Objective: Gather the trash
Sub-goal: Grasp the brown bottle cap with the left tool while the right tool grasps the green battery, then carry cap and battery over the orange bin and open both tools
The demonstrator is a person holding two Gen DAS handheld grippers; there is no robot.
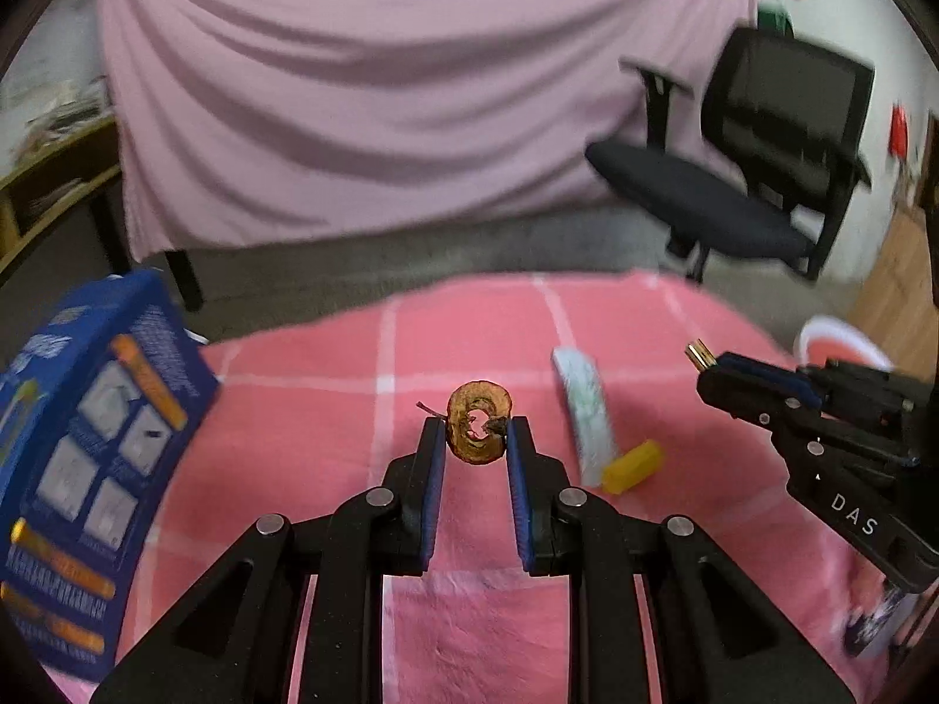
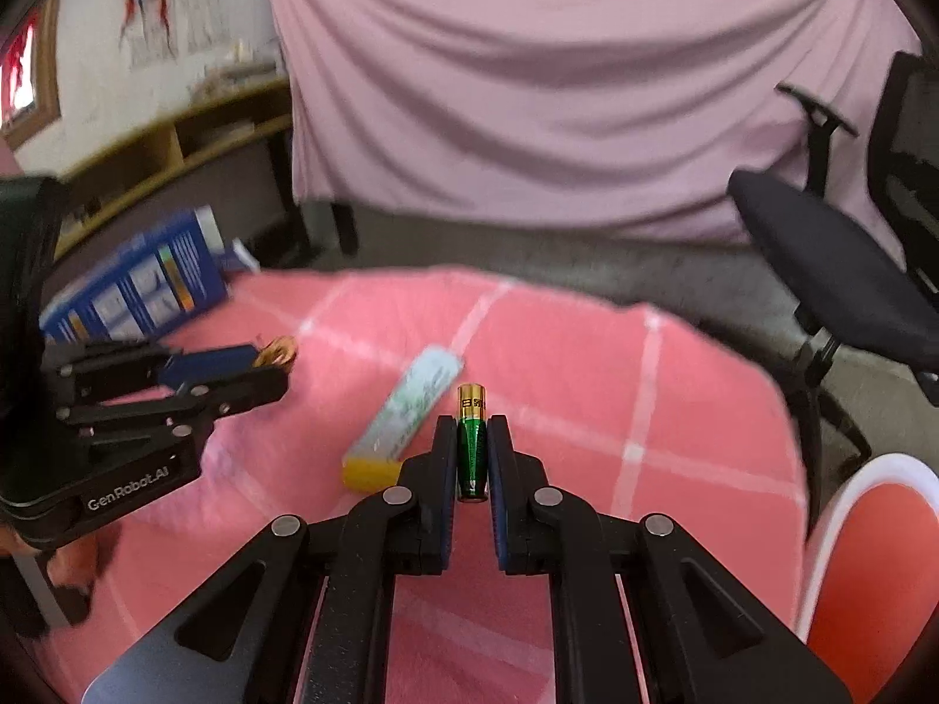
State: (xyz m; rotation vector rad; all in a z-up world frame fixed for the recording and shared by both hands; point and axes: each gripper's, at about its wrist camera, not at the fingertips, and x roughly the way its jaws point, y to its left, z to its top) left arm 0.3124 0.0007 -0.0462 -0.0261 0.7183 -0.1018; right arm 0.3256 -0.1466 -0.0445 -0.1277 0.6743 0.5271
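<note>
My left gripper [image 1: 473, 429] is shut on a brown dried apple core [image 1: 478, 431] with a stem and holds it above the pink checked tablecloth [image 1: 328, 387]. My right gripper [image 2: 472, 428] is shut on a green and gold battery [image 2: 472, 447] that stands upright between the fingers. A pale tube with a yellow cap [image 1: 587, 410] lies on the cloth between the two grippers; it also shows in the right wrist view [image 2: 405, 416]. The right gripper shows in the left wrist view [image 1: 713, 366], the left one in the right wrist view [image 2: 270, 364].
A blue printed box [image 1: 88, 469] stands at the table's left edge. A red bin with a white rim [image 2: 868, 557] sits at the right. A black office chair [image 1: 763, 164] stands beyond the table, a pink sheet [image 1: 375, 88] hangs behind, and a wooden shelf [image 2: 176, 141] is far left.
</note>
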